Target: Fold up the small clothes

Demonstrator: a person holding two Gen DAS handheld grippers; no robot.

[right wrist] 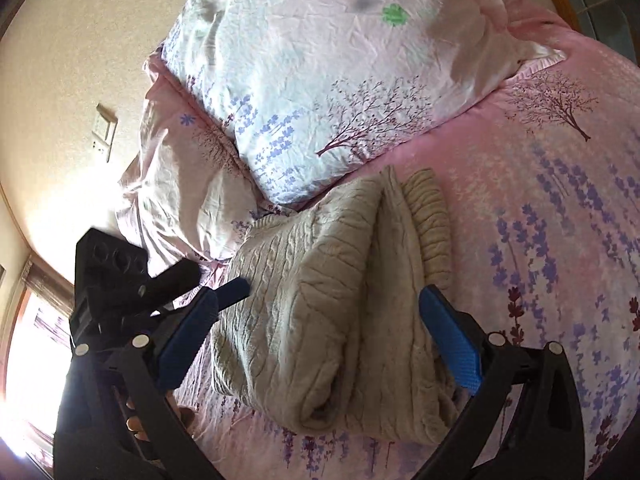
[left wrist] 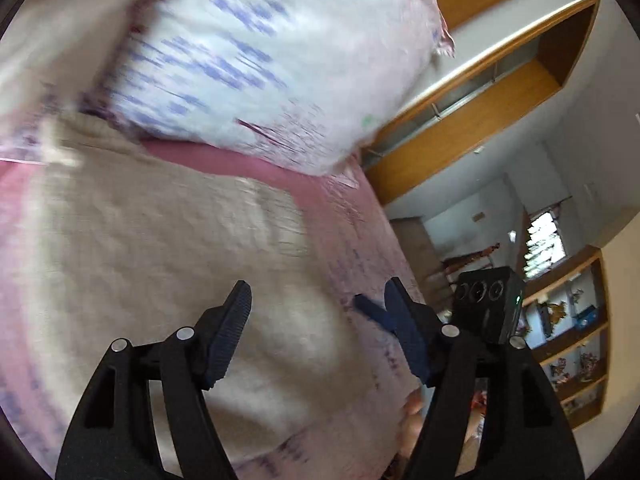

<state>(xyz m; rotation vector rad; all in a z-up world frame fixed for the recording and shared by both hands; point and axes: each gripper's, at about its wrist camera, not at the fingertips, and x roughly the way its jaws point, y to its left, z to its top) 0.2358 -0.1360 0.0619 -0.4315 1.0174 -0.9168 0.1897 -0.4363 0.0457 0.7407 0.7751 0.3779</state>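
Sweater (right wrist: 336, 300) folded on bed (right wrist: 560, 240), apparently w/ both hand-held grippers open.

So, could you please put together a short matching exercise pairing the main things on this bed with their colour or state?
Things:
1. sweater
2. pillow
3. bedsheet
4. right gripper

Descriptions:
A. pink with purple flowers
B. open, holding nothing
C. beige knit, folded
D. pale, tree print, at the sweater's far end

Pairs: 1-C, 2-D, 3-A, 4-B
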